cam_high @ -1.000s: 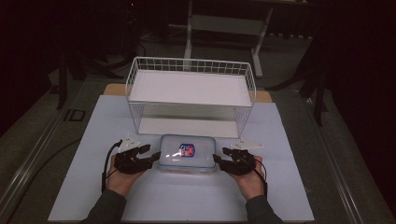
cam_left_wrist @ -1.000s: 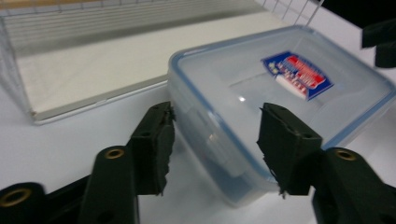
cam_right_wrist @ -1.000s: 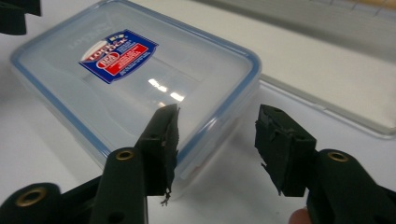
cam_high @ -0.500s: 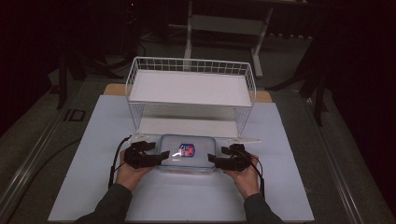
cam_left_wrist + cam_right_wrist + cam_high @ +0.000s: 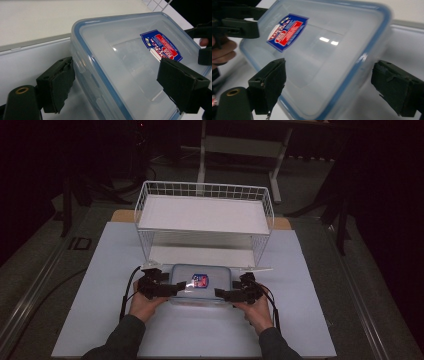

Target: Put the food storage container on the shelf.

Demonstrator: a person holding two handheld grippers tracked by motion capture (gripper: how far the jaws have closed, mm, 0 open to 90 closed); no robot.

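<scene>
Nearest to us, our two forearms come in from the bottom edge of the high view, each hand holding a gripper over the white tabletop [image 5: 100,270]. Our left gripper [image 5: 172,287] sits at the left end of the clear plastic container [image 5: 201,284], and our right gripper [image 5: 223,293] sits at its right end. In the left gripper view, our left gripper [image 5: 117,82] has its jaws spread wide, one pad to either side of the container [image 5: 130,67]; we cannot tell whether either pad touches it. In the right gripper view, our right gripper [image 5: 329,87] is likewise spread around the container's [image 5: 324,50] corner, with a visible gap at the farther pad.

The container lies flat on the tabletop between our hands, its blue-rimmed lid on top and a red and blue label [image 5: 200,280] on the lid.

Just beyond the container stands a white wire rack [image 5: 205,222], its lower opening facing us and its upper shelf ringed by a low wire wall. The rack's front edge lies close behind the container, so it blocks the way straight ahead at tabletop level.

Farther off, past the rack, the room is dark; a pale table frame [image 5: 245,145] stands on the floor there.
</scene>
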